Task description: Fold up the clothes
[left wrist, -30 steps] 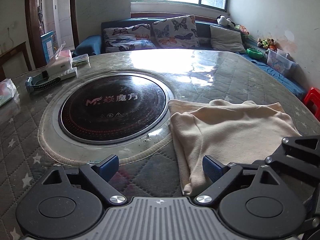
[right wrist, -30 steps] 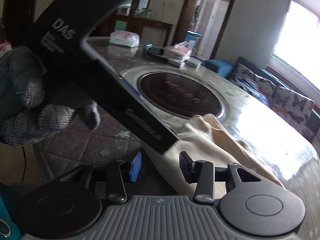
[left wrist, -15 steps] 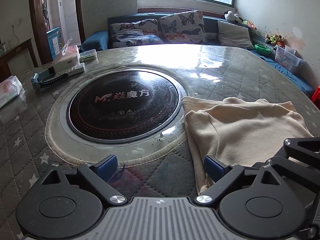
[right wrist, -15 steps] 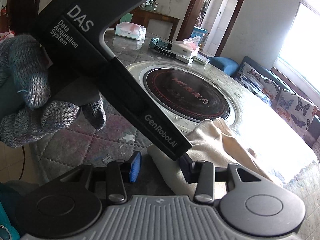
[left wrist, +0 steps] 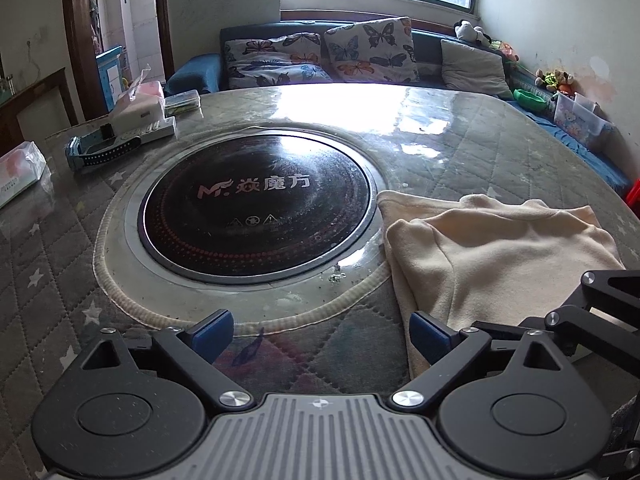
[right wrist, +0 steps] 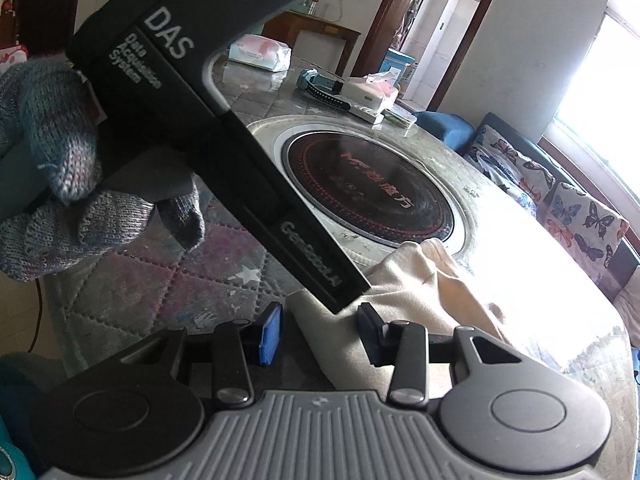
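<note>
While one cream garment (left wrist: 496, 256) lies folded, both tongs, left (left wrist: 320, 334) and right (right wrist: 320, 330), gape empty.

One cream garment (left wrist: 500, 256) lies ahead and to the right of the left gripper (left wrist: 320, 332). One round black hob (left wrist: 256, 210) is set in the table (left wrist: 460, 148), straight ahead. Beyond it, to the left: one wrapped tissue pack (left wrist: 20, 174), one tissue box (left wrist: 138, 100), one banded watch (left wrist: 102, 152). On the sofa (left wrist: 196, 70) at the far side: two butterfly cushions (left wrist: 372, 50), one grey cushion (left wrist: 474, 66). Two grippers are present; the right gripper (right wrist: 318, 332) shows one gloved hand (right wrist: 68, 196) on the left unit.
</note>
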`<state>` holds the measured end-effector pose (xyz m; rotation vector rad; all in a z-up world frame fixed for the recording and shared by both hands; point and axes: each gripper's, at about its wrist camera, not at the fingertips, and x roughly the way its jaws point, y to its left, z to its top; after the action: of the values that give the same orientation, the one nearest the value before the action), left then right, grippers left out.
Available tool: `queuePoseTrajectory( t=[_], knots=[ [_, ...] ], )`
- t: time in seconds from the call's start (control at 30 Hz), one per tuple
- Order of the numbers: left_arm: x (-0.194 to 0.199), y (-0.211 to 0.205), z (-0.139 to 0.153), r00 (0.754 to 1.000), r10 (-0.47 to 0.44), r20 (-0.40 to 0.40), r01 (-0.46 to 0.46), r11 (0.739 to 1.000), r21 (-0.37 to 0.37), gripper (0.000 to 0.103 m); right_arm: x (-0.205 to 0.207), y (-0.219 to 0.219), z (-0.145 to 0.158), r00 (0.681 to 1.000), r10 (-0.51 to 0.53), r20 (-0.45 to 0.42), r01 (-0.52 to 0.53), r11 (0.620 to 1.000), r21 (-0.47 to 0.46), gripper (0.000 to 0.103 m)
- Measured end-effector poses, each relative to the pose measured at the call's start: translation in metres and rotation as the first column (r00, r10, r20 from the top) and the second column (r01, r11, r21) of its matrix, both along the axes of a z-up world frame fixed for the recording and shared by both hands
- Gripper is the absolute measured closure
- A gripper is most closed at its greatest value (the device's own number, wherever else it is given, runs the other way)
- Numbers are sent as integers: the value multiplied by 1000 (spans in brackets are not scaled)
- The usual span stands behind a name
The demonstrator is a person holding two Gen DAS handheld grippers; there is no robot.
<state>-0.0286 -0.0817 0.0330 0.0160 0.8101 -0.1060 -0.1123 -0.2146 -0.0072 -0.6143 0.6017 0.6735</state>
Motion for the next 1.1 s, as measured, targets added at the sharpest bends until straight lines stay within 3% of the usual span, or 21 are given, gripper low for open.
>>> queuePoseTrajectory(
  t=[0.4, 0.5, 0.67, 0.83, 0.9, 0.97, 1.1],
  knots=[
    [7, 29, 5, 998, 63, -10, -64, 994, -86, 3, 1, 3, -5, 1000, 10, 17, -10, 1000, -25, 63],
    [4, 27, 8, 1000, 11, -19, -14, 986, -164, 3, 2, 1, -6, 1000, -7, 19, 7, 1000, -21, 77],
    [8, 22, 6, 996, -35, -82, 5, 940, -341, 6, 7, -10, 4, 999, -41, -9, 41, 997, 66, 87],
    [21, 23, -3, 981, -44, -187, -63, 848, -526, 15, 11, -26, 21, 996, -70, -46, 77, 983, 167, 88],
    [26, 20, -5, 978, -41, -203, -80, 830, -552, 16, 12, -33, 27, 995, -77, -61, 88, 975, 205, 89],
    [29, 15, -4, 979, -42, -201, -78, 830, -552, 20, 12, -39, 31, 994, -79, -71, 93, 968, 232, 89],
    [35, 8, -6, 976, -51, -209, -78, 821, -565, 35, 8, -50, 34, 995, -62, -76, 80, 961, 266, 90]
  ],
)
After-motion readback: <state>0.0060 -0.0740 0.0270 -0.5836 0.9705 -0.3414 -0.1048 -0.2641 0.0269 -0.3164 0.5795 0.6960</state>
